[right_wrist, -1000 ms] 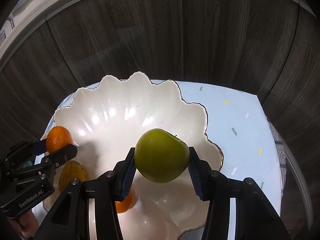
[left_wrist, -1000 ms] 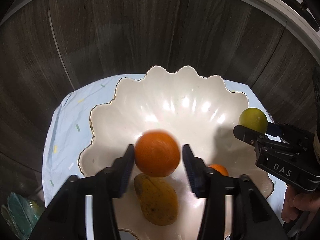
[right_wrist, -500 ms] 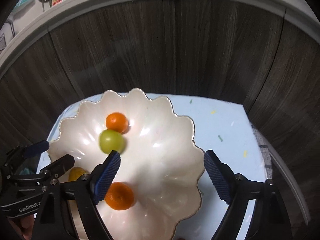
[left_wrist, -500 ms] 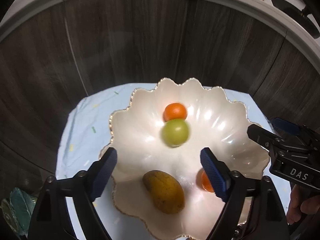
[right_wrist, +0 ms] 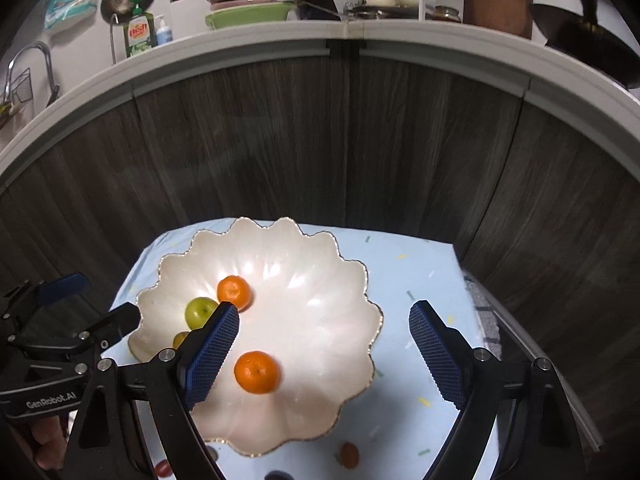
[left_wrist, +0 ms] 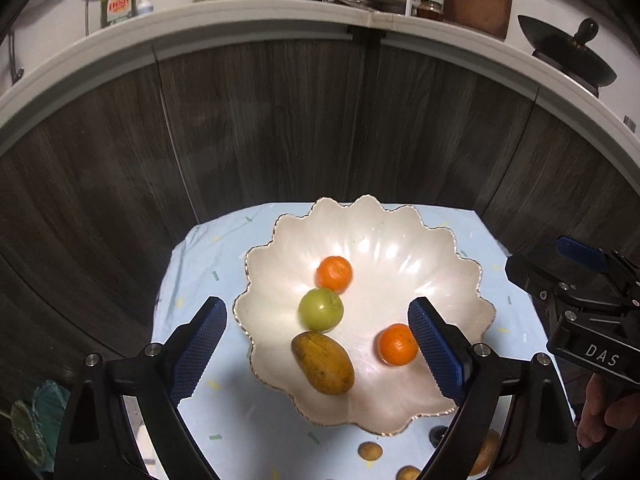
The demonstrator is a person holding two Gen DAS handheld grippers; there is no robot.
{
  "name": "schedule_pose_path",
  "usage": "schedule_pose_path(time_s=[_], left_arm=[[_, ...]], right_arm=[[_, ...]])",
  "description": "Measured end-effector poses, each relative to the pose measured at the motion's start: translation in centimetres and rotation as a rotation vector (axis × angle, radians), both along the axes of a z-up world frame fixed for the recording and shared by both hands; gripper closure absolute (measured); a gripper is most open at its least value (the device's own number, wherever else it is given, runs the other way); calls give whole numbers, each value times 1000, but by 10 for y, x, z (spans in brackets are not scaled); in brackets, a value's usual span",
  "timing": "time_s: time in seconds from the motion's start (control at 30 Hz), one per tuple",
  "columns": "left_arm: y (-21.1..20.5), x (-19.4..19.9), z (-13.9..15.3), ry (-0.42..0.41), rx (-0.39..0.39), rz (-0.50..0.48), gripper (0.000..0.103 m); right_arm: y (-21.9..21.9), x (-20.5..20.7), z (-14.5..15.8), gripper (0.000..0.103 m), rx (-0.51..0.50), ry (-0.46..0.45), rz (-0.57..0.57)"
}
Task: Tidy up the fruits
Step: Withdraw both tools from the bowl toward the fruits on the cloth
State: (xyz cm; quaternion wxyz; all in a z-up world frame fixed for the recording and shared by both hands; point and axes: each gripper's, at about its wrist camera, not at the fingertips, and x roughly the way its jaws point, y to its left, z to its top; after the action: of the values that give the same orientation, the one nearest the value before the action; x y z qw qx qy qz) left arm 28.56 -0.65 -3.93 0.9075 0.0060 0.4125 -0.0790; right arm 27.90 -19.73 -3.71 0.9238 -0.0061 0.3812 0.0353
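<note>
A second ago I held an orange [left_wrist: 335, 274] and a green apple [left_wrist: 320, 309]; now both sit in the white bowl [left_wrist: 460, 280], touching; my left gripper [left_wrist: 316, 350] and right gripper [right_wrist: 323, 354] have just been opening, wide apart and empty; the yellow mango [left_wrist: 322, 362] lies with its long side slanting toward me and rightward; another orange [left_wrist: 397, 345] sits beside it.

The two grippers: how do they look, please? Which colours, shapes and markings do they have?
Both are black frames with silver screws. The left gripper and the right gripper each carry two long fingers faced with blue cross-hatched pads. Seen from the side, the right gripper's body reads "DAS" in white; the left one's reads "GenRobot.AI". No cables or sleeves show; only part of a bare hand appears.
</note>
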Motion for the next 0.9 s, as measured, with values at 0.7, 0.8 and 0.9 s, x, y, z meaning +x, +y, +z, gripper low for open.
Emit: schedule_pose_path(time_s=[0.7, 0.8, 0.9], left_arm=[[-9, -64, 7, 1, 11, -28, 10], [-9, -70, 3, 10, 11, -27, 10], [-8, -77, -1, 15, 11, -27, 10]], right_arm=[[-9, -70, 6, 15, 16, -17, -24], [-9, -77, 4, 15, 8, -17, -21], [-9, -84, 2, 15, 2, -19, -22]])
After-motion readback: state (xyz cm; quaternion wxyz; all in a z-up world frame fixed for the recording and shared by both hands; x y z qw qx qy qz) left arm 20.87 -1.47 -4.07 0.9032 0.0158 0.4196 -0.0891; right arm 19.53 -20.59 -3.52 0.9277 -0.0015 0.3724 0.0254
